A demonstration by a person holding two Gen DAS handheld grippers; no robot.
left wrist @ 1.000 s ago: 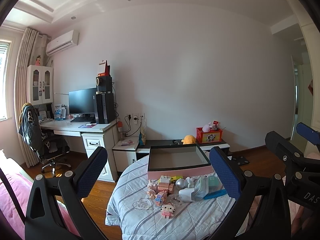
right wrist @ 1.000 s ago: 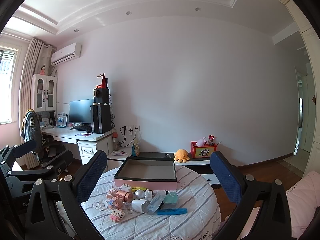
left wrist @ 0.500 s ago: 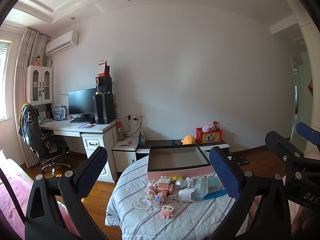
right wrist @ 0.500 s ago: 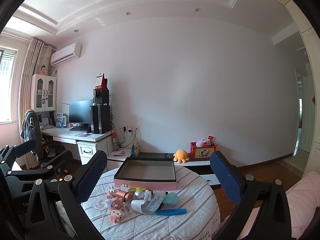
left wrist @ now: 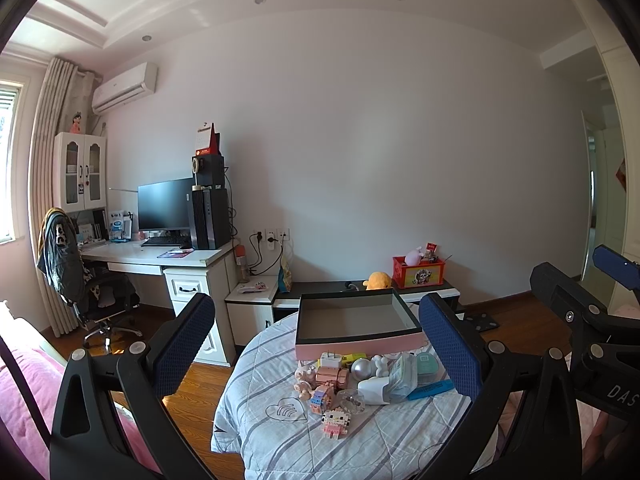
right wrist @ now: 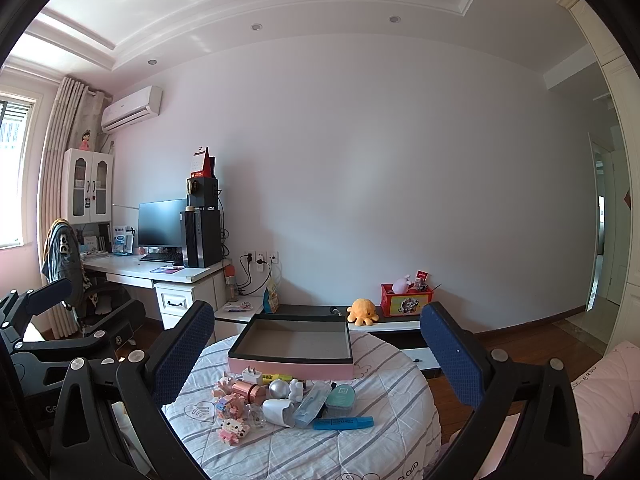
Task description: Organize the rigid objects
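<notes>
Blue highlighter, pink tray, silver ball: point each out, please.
blue highlighter (right wrist: 343,423), right wrist view, mid-barrel.
pink tray (right wrist: 290,367), right wrist view, front wall.
silver ball (left wrist: 361,368), left wrist view, its centre.

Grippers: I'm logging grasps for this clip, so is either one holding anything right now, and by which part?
Nothing is held. The left gripper and right gripper both hover with jaws wide open, short of the toys and the pink box.

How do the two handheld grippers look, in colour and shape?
Both the left gripper and the right gripper have black plastic frames with silver screws and triangular cut-outs. Their two fingers carry dark blue textured pads.
</notes>
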